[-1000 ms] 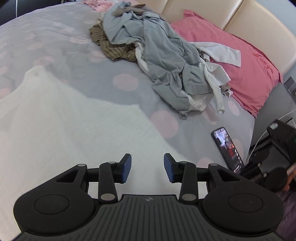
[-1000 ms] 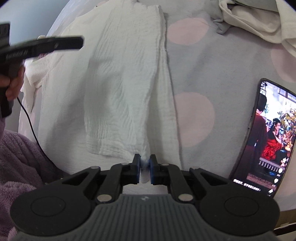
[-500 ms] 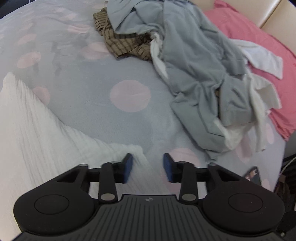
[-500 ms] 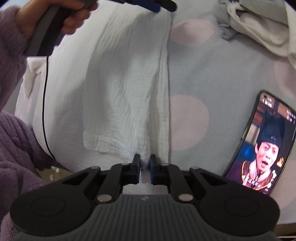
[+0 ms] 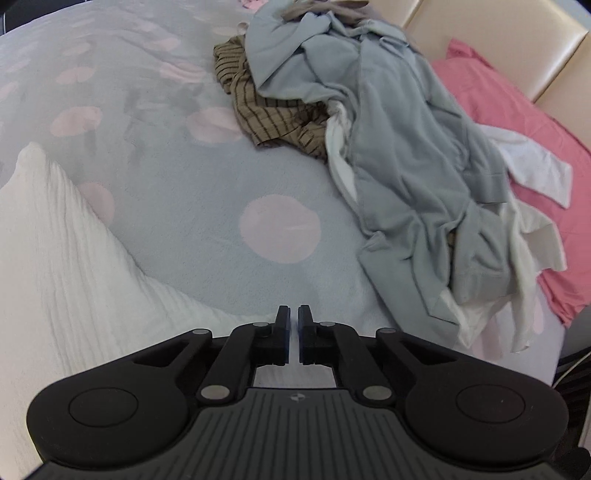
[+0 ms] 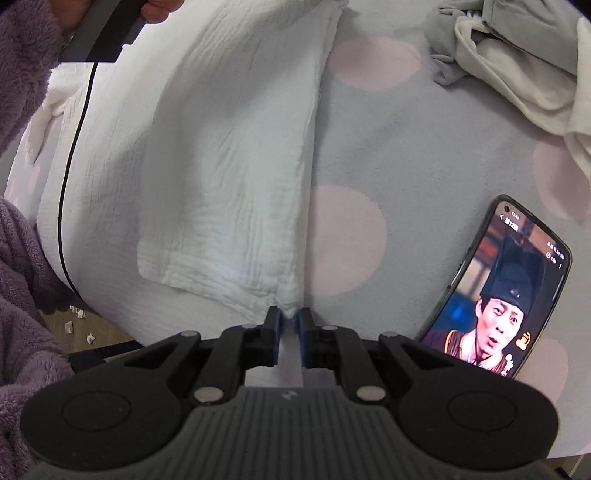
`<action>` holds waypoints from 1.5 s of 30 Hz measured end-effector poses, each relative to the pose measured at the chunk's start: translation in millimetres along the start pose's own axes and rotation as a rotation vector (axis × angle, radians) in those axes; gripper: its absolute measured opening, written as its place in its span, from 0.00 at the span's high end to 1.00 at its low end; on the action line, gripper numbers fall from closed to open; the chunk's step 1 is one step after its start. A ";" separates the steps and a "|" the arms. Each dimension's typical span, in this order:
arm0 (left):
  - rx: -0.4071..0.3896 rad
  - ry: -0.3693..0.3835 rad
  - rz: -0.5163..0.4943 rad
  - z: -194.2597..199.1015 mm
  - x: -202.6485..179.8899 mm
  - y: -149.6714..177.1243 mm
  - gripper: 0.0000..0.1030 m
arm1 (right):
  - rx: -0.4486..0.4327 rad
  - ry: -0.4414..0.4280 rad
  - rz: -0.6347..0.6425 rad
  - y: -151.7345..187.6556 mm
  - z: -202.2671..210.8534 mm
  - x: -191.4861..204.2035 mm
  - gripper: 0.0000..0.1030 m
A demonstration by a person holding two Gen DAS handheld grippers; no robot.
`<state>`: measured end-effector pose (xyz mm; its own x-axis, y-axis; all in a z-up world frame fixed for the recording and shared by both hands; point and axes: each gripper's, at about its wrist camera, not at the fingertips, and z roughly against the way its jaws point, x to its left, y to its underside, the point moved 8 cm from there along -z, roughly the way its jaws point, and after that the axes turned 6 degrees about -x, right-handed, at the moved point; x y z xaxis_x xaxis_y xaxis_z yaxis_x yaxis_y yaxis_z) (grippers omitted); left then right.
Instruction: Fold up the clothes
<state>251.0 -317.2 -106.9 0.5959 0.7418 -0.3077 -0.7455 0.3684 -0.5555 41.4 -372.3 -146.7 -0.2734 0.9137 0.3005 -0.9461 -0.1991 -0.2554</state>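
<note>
A white crinkled garment (image 6: 229, 166) lies folded lengthwise on the bed. Its near corner sits between the pads of my right gripper (image 6: 290, 321), whose jaws are opening; the cloth still fills the gap at the tips. In the left wrist view the same garment (image 5: 55, 277) spreads to the left and its far corner reaches my left gripper (image 5: 291, 321). That gripper's jaws are closing to a thin slit, with white cloth under and between them. A hand (image 6: 162, 5) holds the left gripper's handle at the top of the right wrist view.
A heap of grey, white and brown striped clothes (image 5: 406, 147) lies on the dotted sheet (image 5: 184, 184) beside a pink pillow (image 5: 517, 122) and the headboard (image 5: 498, 37). A lit phone (image 6: 509, 288) lies right of the right gripper. The bed's edge and floor (image 6: 92, 328) are at the lower left.
The left gripper moved over to the garment's far corner and its jaws closed from wide apart to a slit. The right gripper's jaws parted slightly around the near corner.
</note>
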 end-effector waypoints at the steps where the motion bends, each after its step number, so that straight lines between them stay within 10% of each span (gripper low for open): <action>1: -0.008 0.004 -0.016 6.2 -1.0 2.7 0.81 | -0.013 0.027 0.029 -2.9 4.9 3.2 0.77; 10: -0.065 0.109 -0.215 98.1 -25.5 78.5 0.70 | -0.208 0.083 0.246 -34.5 41.9 41.3 0.70; 19: 0.036 0.218 -0.213 113.0 -52.4 185.7 0.71 | -0.172 0.123 0.267 -34.7 4.8 51.5 0.69; 27: 0.111 0.118 -0.083 115.6 -17.3 221.0 0.77 | -0.125 0.148 0.226 -33.6 -11.2 51.8 0.59; 36: -0.028 -0.019 0.001 191.9 37.3 203.6 0.72 | -0.262 0.142 0.291 -83.4 23.4 109.3 0.41; 45: -0.153 -0.442 0.077 315.5 184.1 215.7 0.52 | -0.243 0.090 0.437 -100.5 5.5 190.8 0.35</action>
<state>105.7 75.6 -39.6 0.3316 0.9433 -0.0129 -0.7103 0.2406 -0.6615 83.4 -179.9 -58.6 -0.6087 0.7924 0.0400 -0.6759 -0.4916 -0.5490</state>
